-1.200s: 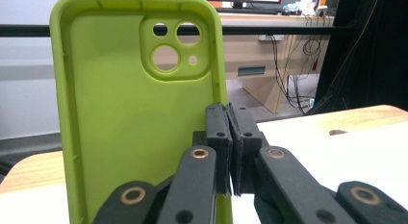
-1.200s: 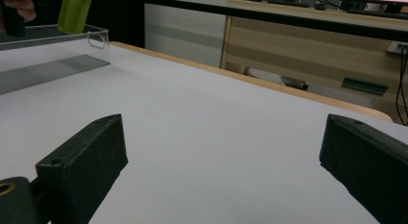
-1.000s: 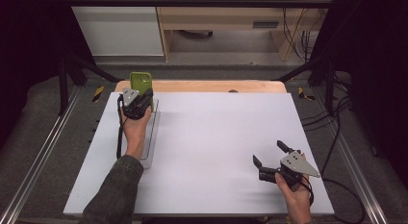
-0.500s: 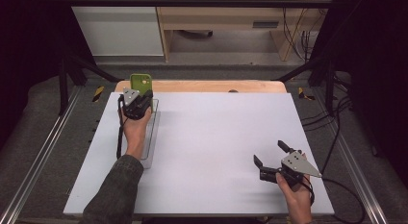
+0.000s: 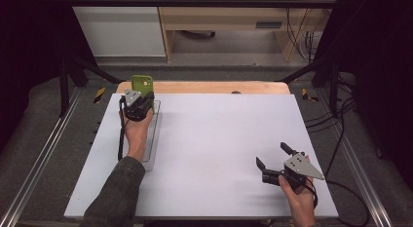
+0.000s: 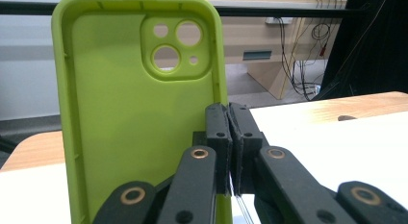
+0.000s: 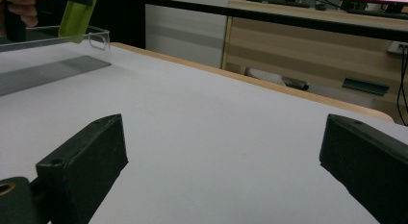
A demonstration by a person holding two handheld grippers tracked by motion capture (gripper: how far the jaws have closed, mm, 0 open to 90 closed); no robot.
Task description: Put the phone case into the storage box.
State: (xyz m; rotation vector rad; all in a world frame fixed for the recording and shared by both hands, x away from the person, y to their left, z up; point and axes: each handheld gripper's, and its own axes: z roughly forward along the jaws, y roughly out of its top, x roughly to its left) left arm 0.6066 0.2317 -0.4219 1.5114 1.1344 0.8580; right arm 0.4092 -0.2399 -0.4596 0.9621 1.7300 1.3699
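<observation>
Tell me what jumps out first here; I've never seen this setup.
The bright green phone case, held upright at the far left of the white table, its edge pinched in the left claw. Beneath it lies a clear tray. The right claw rests open near the front right.

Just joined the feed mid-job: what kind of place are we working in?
Likely a lab or workshop recording bench: a white table inside a metal rail frame, loose cables on the floor, and a wooden desk behind.
</observation>
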